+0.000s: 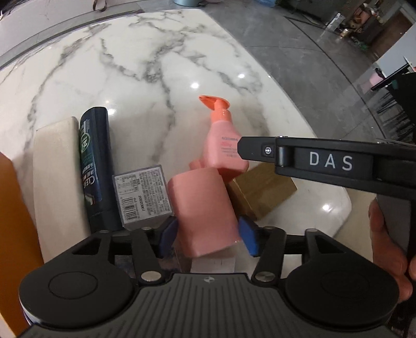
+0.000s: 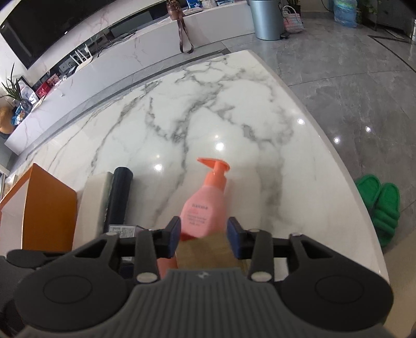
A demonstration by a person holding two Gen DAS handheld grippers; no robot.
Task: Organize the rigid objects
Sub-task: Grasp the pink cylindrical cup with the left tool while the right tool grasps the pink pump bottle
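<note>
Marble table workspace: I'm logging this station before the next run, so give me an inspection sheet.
Surface: white marble table, glossy, far half bare.
Job's things: pink pump bottle upright; second pink bottle lying down; dark blue tube, grey labelled box, cream block, brown box, orange box.
Clutter: nothing seen.
Grippers: left gripper fingers flank the lying bottle, contact unclear; right gripper open over the brown box.
Cables: wires on the far counter.
Surroundings: green slippers, grey bin, grey tiled floor.
</note>
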